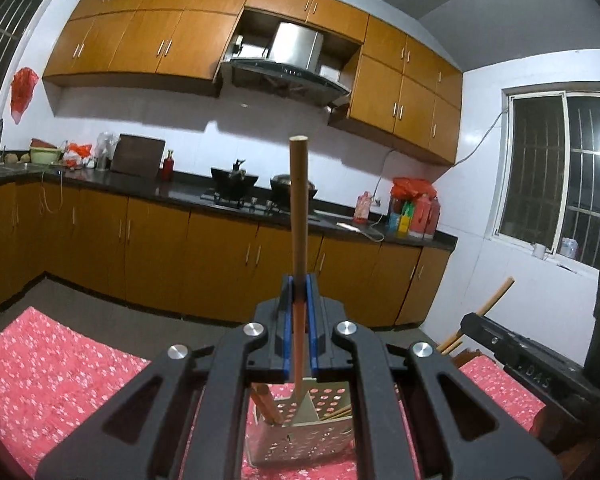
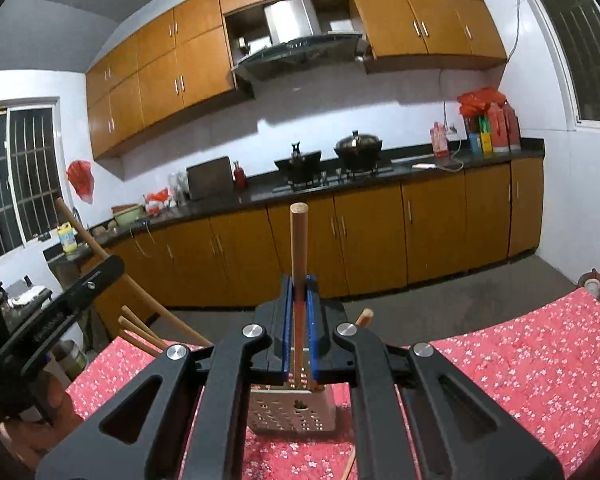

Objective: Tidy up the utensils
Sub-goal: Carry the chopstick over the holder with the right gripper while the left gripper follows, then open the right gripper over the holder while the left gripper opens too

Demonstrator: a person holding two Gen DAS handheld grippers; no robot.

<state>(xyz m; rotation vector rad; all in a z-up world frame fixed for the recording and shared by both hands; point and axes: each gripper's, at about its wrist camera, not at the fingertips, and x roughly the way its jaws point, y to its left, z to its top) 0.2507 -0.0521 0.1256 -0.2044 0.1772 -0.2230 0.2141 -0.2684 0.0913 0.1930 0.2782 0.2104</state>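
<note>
Gripping a wooden-handled utensil apiece, both tongs are clenched, and each handle stands nearly upright between its blue pads. The left tongs (image 1: 299, 320) hold a spatula (image 1: 299, 208) whose long axis runs up and down: the handle's cut end pointing at the ceiling, the flat metal blade hanging below the pads. That blade sits right at the mouth of the perforated metal holder (image 1: 300, 436), which stands on the tabletop (image 1: 52, 372) under its red flowered cloth, directly beneath these tongs; whether the blade is inside the rim or just above it cannot be told. Other wooden handles (image 1: 266, 402) already lean in the holder. The right tongs (image 2: 299, 320) clamp a second wooden handle (image 2: 299, 248), likewise vertical, with the same holder (image 2: 292, 412) straight below; its lower end is hidden behind the tongs' frame, so what kind of utensil it is stays unclear. Seen from the right wrist, the left tongs' body sits off to the left with several chopsticks (image 2: 140, 330) poking up beside it. Both hands appear about equally near, each poised over the holder, so the coming move likely turns on keeping each long handle upright and lined up with the opening beneath it.
</note>
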